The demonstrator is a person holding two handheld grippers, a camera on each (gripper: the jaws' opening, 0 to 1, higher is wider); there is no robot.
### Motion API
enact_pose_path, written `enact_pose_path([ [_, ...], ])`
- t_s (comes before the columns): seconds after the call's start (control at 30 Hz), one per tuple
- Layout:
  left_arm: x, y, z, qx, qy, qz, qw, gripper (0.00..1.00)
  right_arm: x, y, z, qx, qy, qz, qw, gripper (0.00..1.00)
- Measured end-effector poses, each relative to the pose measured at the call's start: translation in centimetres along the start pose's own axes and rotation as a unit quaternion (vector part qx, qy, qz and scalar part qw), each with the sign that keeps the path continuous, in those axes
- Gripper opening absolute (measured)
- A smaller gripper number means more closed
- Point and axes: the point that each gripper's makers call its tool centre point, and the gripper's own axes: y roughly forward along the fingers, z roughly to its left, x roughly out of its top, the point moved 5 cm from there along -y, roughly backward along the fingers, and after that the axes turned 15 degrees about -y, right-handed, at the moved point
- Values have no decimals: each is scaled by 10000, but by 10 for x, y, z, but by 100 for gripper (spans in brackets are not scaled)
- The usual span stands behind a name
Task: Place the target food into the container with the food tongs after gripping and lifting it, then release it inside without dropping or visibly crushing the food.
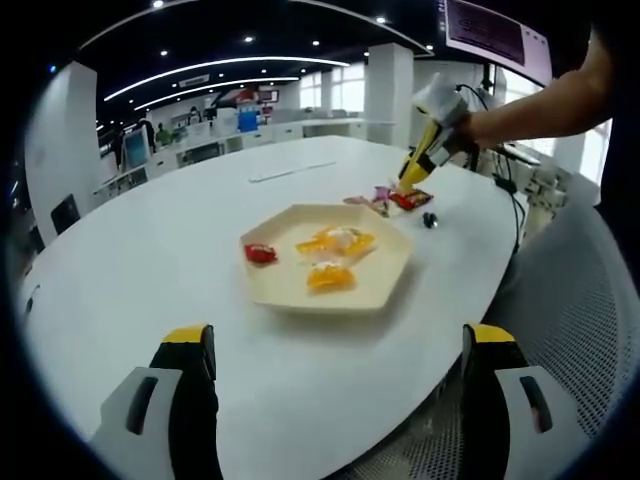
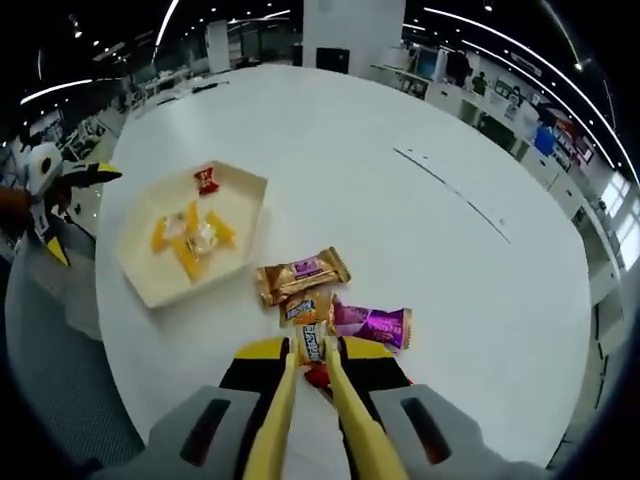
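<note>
From the left gripper view, the left hand-held gripper (image 1: 335, 375) hangs wide apart, idle, over the surface's (image 1: 150, 250) near edge, facing the tray (image 1: 385, 285).

From the right gripper view, the right hand-held gripper (image 2: 312, 375) squeezes yellow tongs (image 2: 305, 410), tips straddling a wrapped candy (image 2: 312, 345) beside the surface's edge, ready for lifting.

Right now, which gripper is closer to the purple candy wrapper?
Right. The right gripper, holding yellow tongs, sits just in front of the purple candy wrapper in the snack pile. The left gripper hangs back off the table edge, beyond the tray.
</note>
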Motion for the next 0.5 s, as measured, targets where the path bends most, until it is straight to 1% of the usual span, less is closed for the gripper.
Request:
enact_pose_path([
  [0.13,1,0,0,4,0,-24,10000,99,11,-4,0,26,-36,-129,9999,17],
  [0.2,1,-1,0,7,1,-26,10000,99,19,-7,2,22,-120,-217,9997,18],
  [0.27,2,-1,0,11,5,-48,10000,99,31,-10,6,37,-185,-317,9993,18],
  [0.4,2,-1,0,15,3,-61,10000,99,55,-14,15,174,-291,-539,9980,18],
  [0.43,1,-1,0,16,1,-62,10000,99,57,-14,15,177,-309,-551,9978,18],
  [0.47,1,-1,1,25,3,-65,10000,99,67,-16,18,185,-342,-654,9971,18],
  [0.5,2,-1,0,22,0,-71,10000,99,73,-16,20,222,-356,-698,9967,18],
])
